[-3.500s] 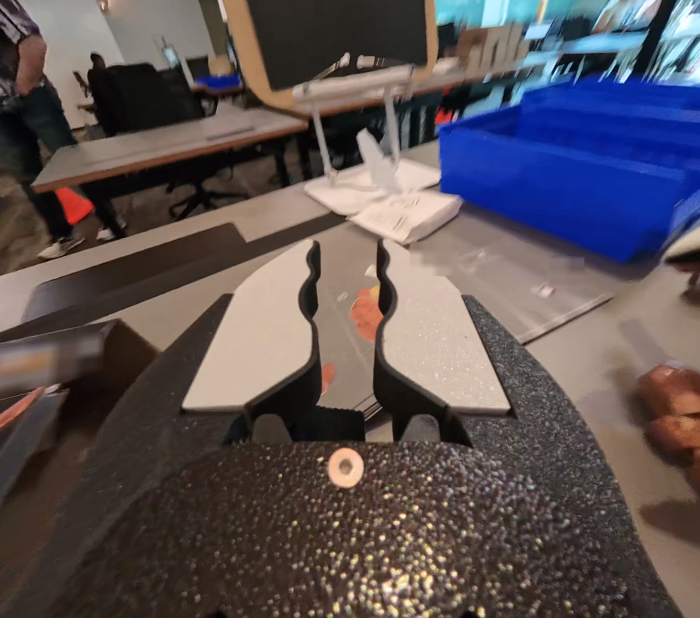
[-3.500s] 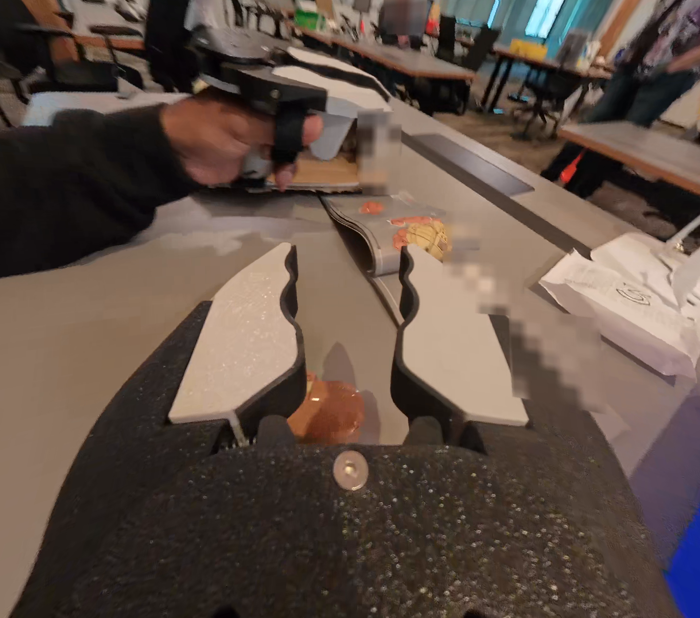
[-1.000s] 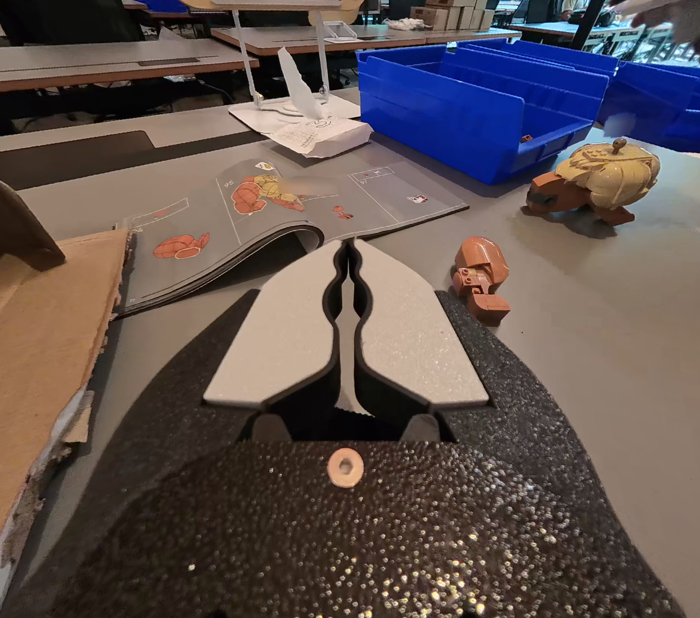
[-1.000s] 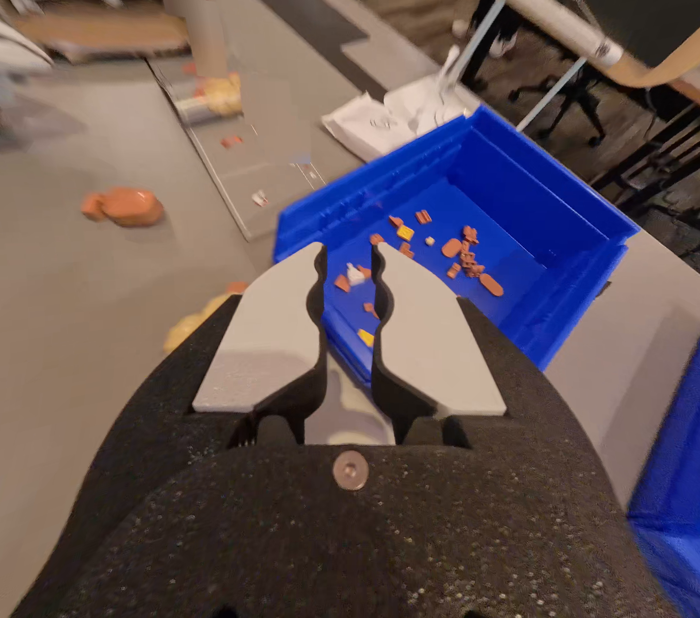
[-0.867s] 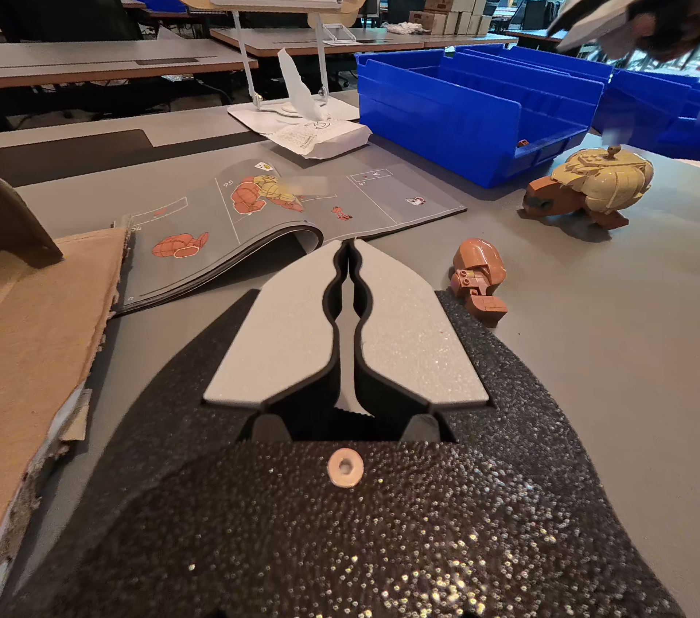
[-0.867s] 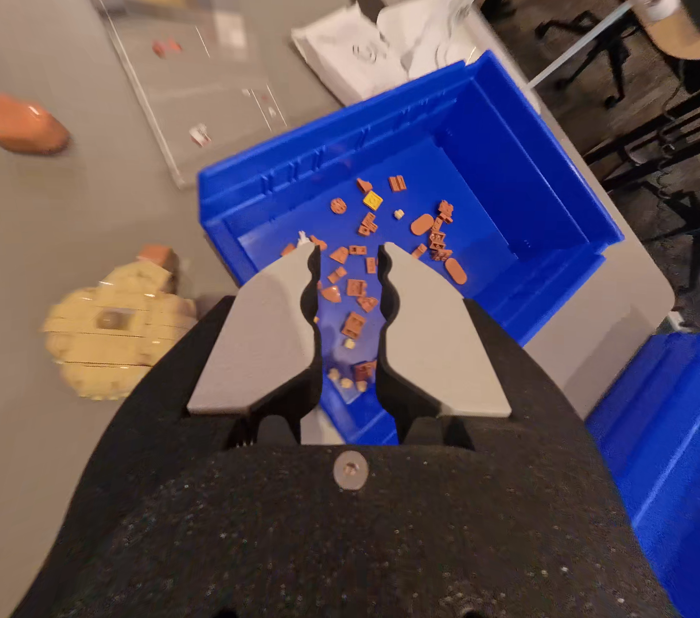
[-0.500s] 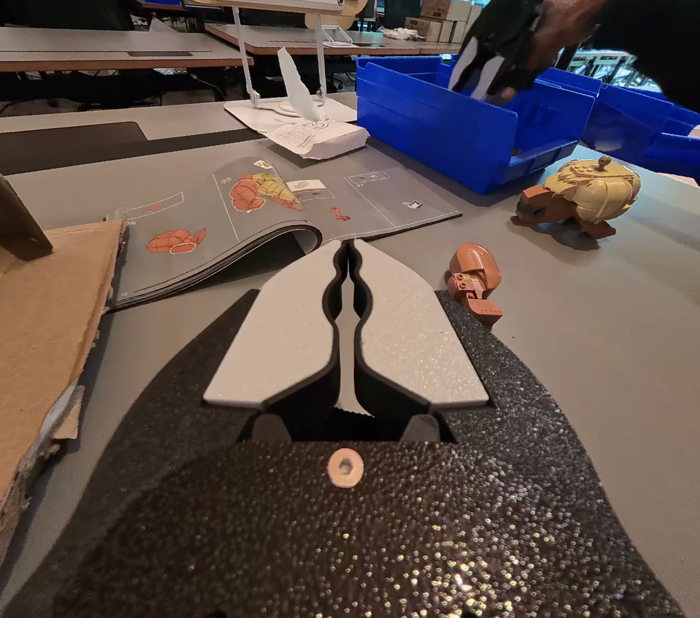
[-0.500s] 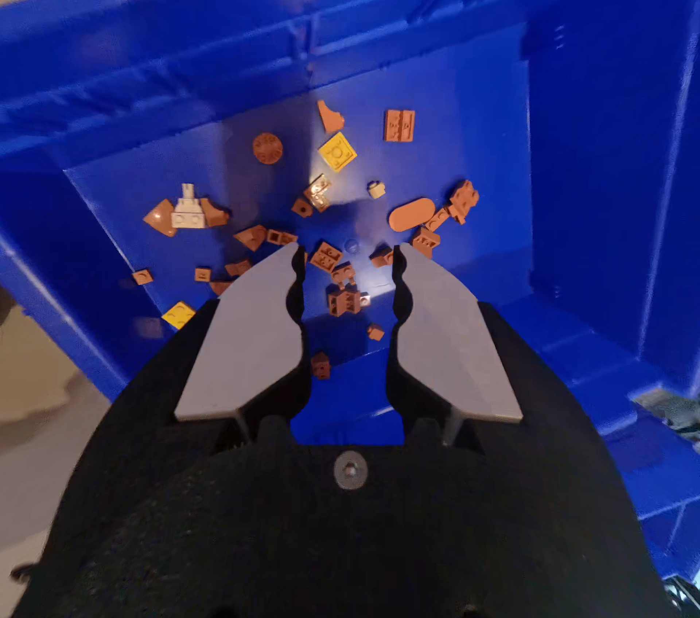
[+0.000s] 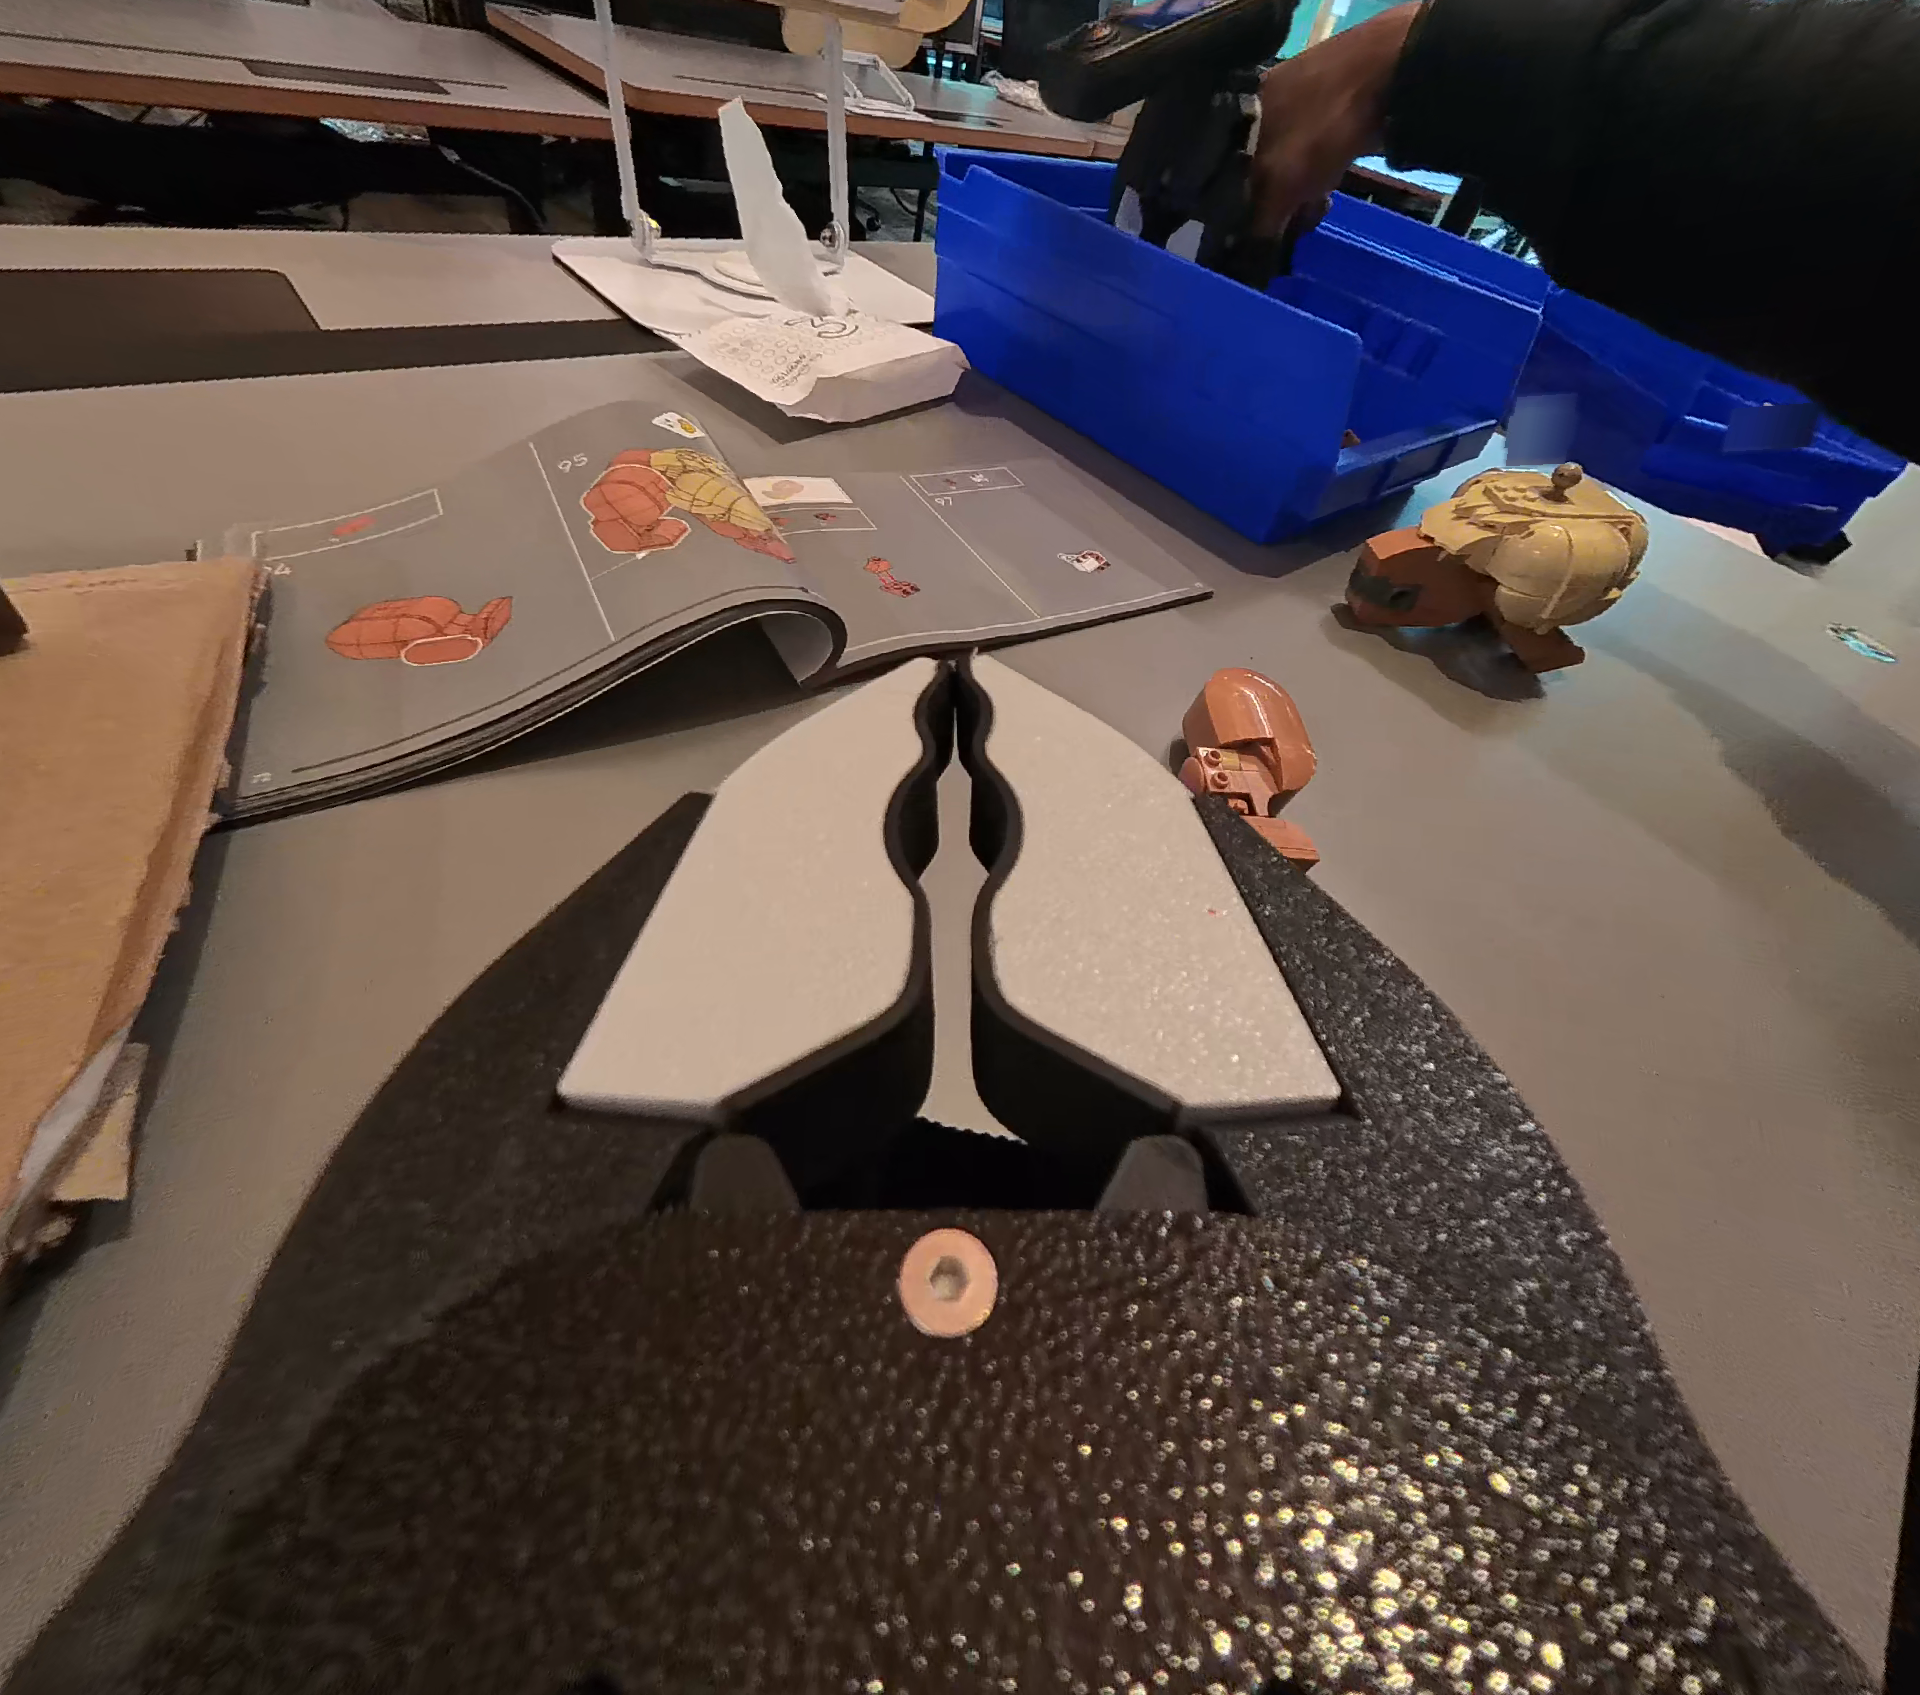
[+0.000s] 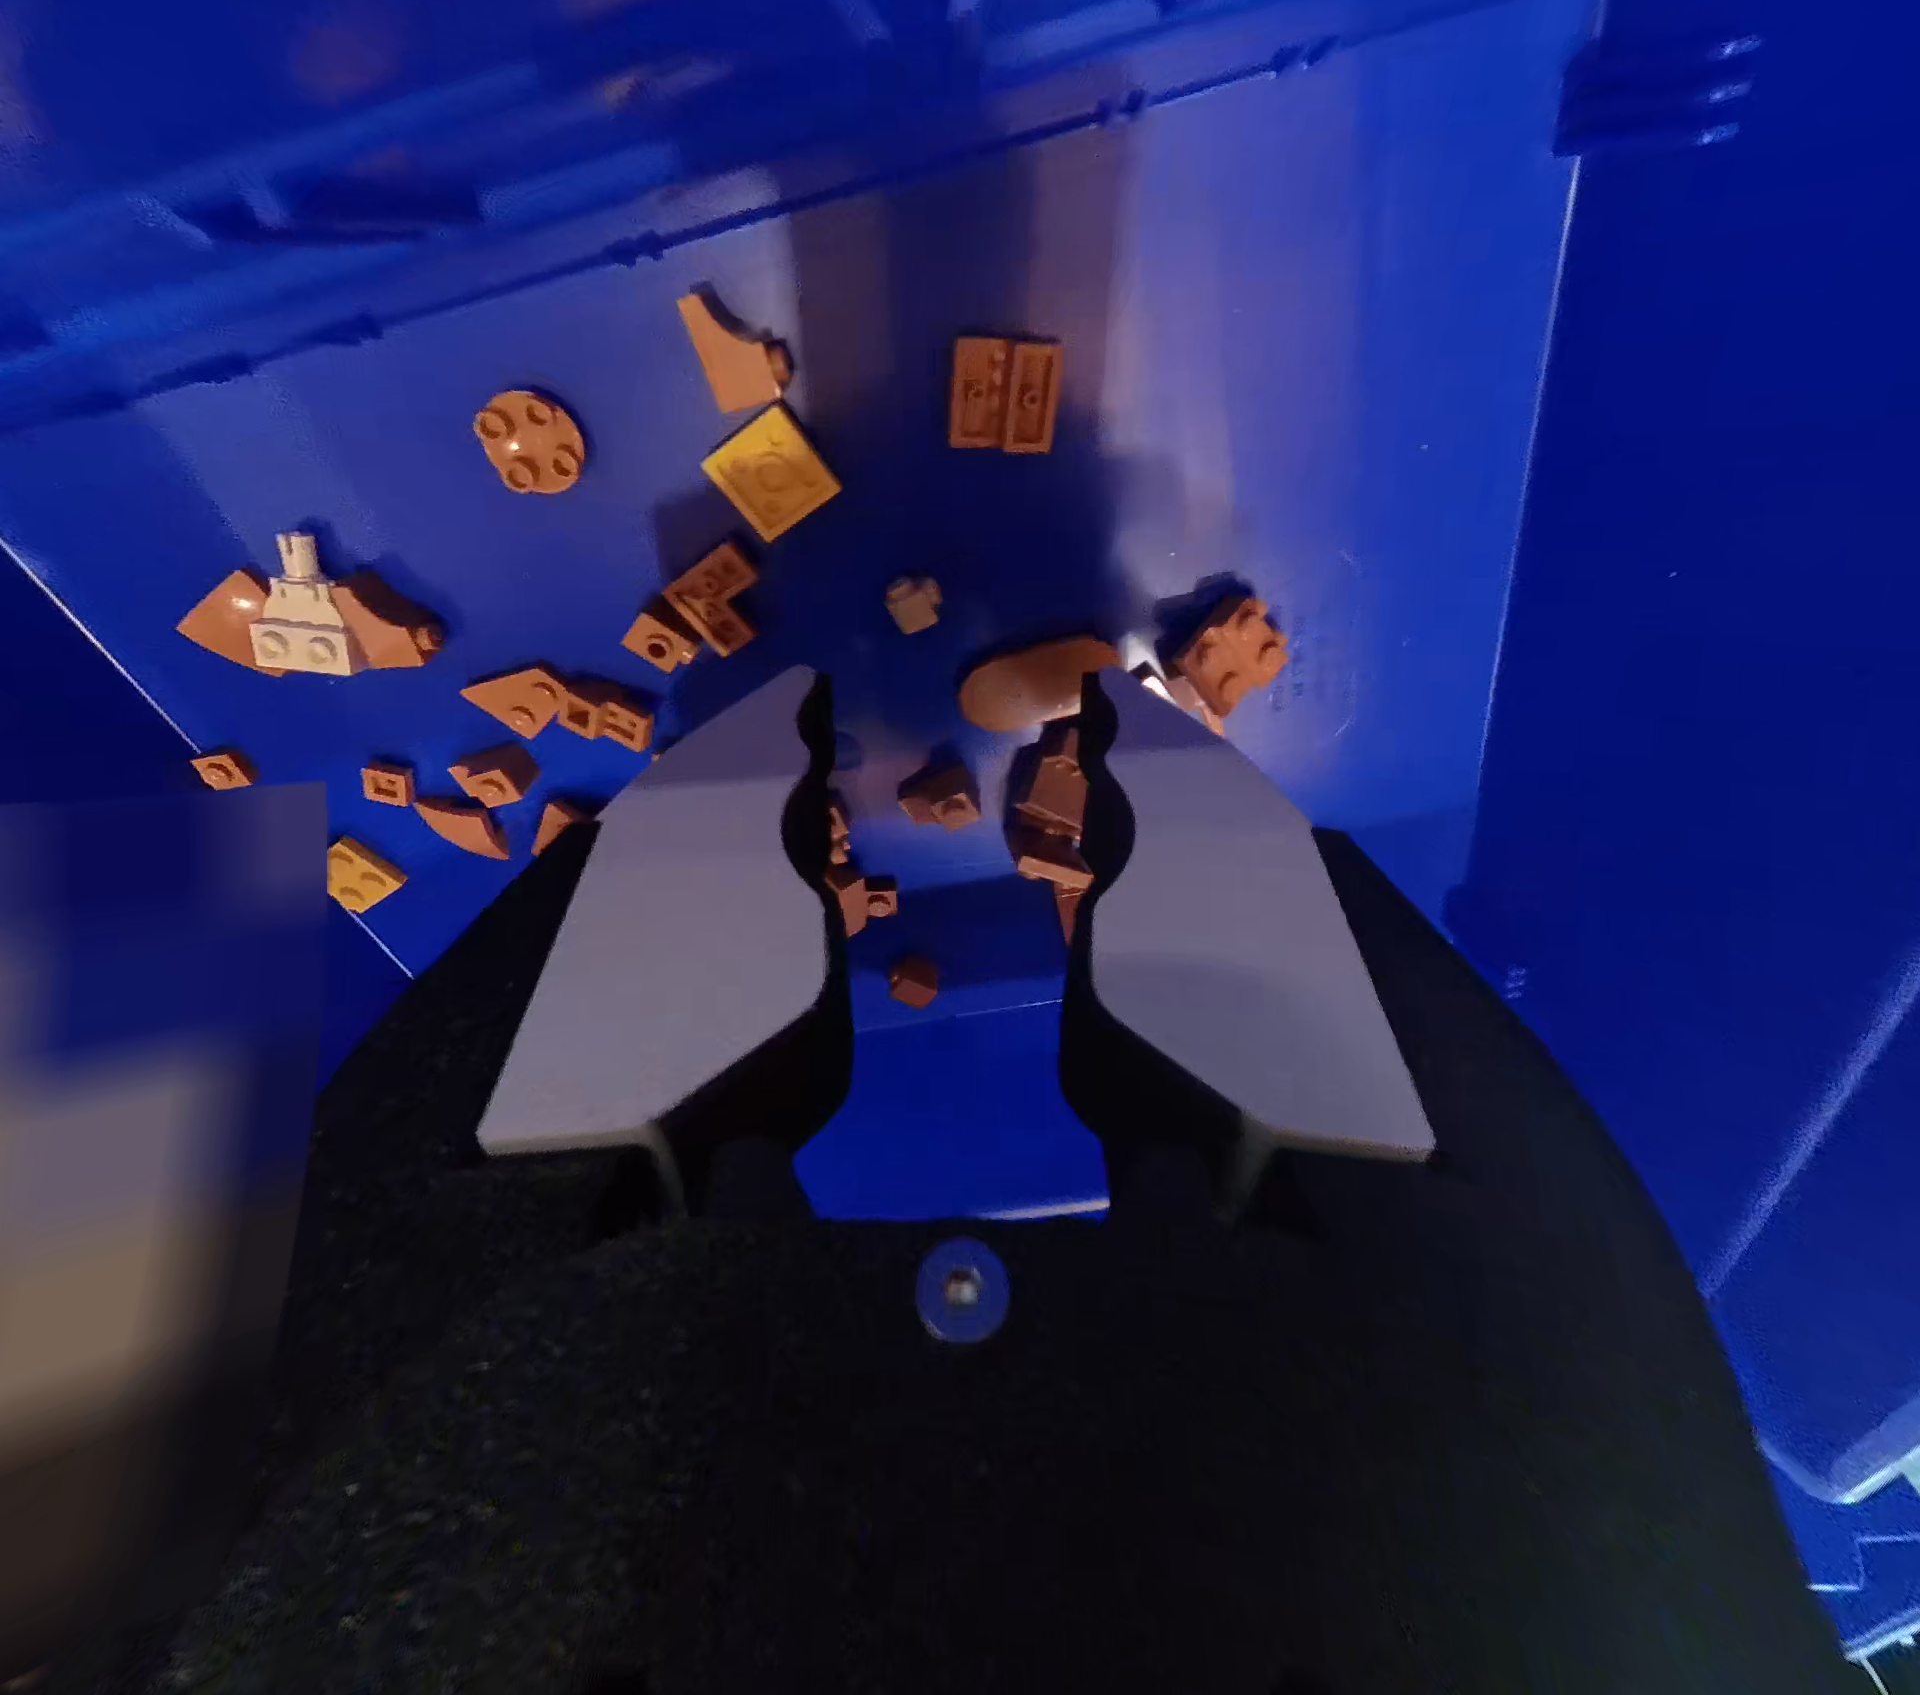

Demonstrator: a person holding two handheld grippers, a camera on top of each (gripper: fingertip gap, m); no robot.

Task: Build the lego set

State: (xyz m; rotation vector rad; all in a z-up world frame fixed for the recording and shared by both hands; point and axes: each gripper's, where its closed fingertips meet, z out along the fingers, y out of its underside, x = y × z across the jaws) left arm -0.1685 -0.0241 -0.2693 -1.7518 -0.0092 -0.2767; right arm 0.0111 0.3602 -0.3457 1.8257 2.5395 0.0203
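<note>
Down inside the blue bin point(image 10: 1662, 502), loose brown toy bricks point(image 10: 940, 793) lie scattered on its floor, and the right hand-held gripper point(image 10: 951, 689) points straight at them with its fingers spread and nothing pinched. One small brick sits between the fingertips without touching either; an oval brown piece point(image 10: 1023, 689) lies just beyond the right fingertip, its long axis running across the gap. The left hand-held gripper point(image 9: 956, 674) is pressed together and empty, low over the bench point(image 9: 1558, 970) near an open booklet point(image 9: 623, 565), well apart from the bin point(image 9: 1143, 367).
</note>
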